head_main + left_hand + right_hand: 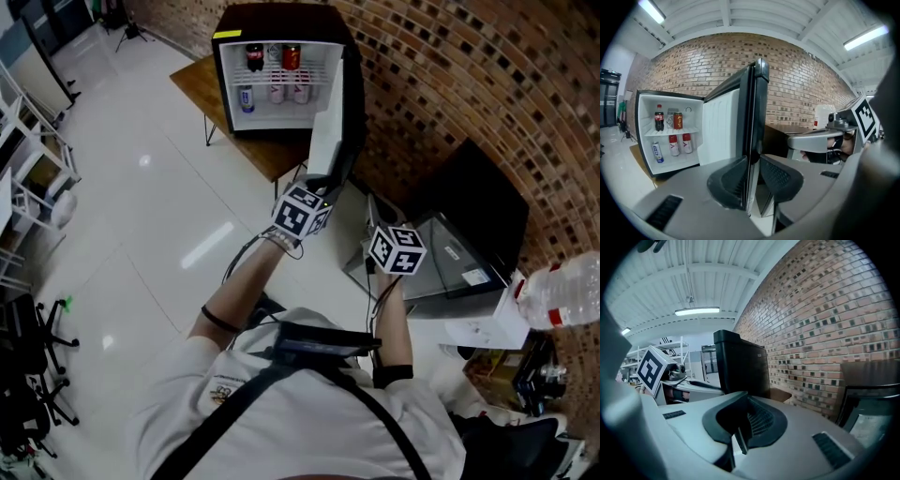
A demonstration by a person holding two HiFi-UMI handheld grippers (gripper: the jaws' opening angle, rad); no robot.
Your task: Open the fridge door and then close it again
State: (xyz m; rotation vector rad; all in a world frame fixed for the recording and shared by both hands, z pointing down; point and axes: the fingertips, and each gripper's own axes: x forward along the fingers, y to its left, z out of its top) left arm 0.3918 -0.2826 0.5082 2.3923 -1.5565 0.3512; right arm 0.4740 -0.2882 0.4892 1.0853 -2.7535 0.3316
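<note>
Left gripper [752, 176] clamped on upright free edge of open black mini-fridge door [751, 117], beyond wooden bench [202, 80] front edge; fridge cavity lies left. Right gripper [740, 430] closed, empty.

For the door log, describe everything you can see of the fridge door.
The fridge door stands wide open, swung out from the right side of the cabinet in the head view. Its inner face is white plastic, its outer face and rim glossy black. It hangs upright. The left gripper has its free edge between its pads, which look pressed on it.
</note>
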